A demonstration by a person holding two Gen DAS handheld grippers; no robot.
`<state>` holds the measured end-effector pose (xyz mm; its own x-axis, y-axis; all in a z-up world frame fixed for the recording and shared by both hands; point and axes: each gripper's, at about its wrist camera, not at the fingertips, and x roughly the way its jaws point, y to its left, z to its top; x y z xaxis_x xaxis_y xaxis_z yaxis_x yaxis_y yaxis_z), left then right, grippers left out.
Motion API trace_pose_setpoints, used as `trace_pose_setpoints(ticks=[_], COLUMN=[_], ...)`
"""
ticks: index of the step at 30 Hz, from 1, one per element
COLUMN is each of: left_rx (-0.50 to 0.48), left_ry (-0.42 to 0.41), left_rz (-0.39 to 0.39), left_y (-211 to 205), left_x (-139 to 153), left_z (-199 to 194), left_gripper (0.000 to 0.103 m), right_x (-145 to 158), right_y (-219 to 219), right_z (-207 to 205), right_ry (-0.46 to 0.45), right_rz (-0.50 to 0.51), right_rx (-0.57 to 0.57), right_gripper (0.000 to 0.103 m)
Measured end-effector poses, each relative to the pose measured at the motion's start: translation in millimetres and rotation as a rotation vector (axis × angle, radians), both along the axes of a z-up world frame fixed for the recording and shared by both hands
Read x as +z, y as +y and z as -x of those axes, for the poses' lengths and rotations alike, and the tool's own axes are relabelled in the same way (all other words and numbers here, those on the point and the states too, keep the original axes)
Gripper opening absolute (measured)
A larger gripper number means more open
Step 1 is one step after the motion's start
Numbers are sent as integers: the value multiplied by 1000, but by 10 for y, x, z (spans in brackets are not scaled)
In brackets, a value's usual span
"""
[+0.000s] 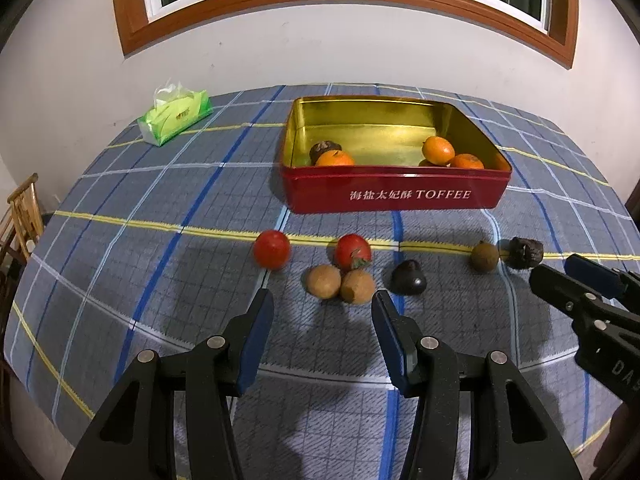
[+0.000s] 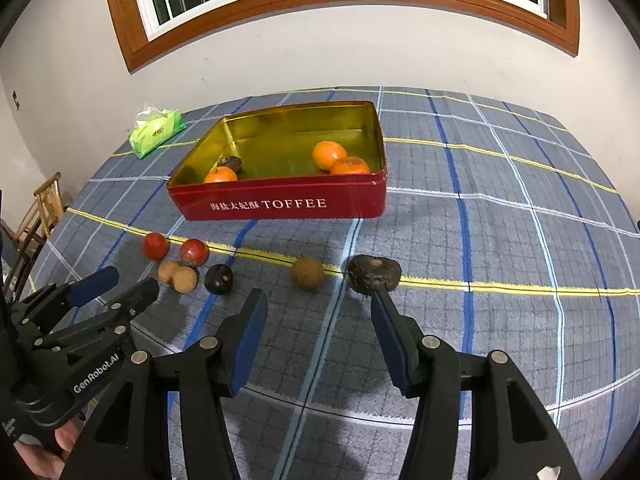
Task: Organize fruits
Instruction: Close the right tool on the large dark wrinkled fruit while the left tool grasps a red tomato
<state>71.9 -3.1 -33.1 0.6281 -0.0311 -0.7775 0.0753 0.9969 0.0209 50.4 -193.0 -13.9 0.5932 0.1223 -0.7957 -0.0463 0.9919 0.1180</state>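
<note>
Both grippers are held open with nothing clamped. The left gripper [image 1: 322, 300] is hovered near the front edge of the tablecloth [image 1: 160, 280], its jaws spread wide right behind a pair of tan round fruits [image 1: 340, 286] that are pressed against each other. Just past those, a red fruit with a leafy stem [image 1: 352, 251] is touching them, and a second red fruit [image 1: 272, 249] is parked a bit to its left. A dark plum-like fruit [image 1: 409, 278] is sat just right of the tan pair.

The right gripper [image 2: 318, 300] is spread just as wide, further along toward the right edge. A single tan fruit [image 2: 307, 273] is lined up ahead of the gap, and a dark wrinkly fruit [image 2: 374, 274] is found right at the tip of the right-hand finger; contact can't be judged from here.

Further back, around the middle of the cloth, the red toffee tin [image 1: 396, 194] is placed with its gold inside showing. Three oranges are kept in it: one [image 1: 335, 159] at the front left beside a dark shrivelled fruit [image 1: 324, 148], and two [image 1: 450, 154] huddled at the front right corner.

A green tissue pack [image 1: 176, 118] is left at the far left corner, and a wooden chair [image 1: 24, 216] can be spotted off the left edge.
</note>
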Motion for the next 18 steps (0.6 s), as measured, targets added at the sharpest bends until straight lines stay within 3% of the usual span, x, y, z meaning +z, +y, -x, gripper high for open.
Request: trace_pose_setpoints(ticks=[18], left_rx=[66], left_ry=[47], left_rz=[28], left_y=[404], left_x=[-200], left_z=[-45], left_gripper=[52], right_x=[-223], right_y=[-174], right_z=[-11], right_ry=[57], right_rz=[7], right_rx=[-40], right_gripper=[51])
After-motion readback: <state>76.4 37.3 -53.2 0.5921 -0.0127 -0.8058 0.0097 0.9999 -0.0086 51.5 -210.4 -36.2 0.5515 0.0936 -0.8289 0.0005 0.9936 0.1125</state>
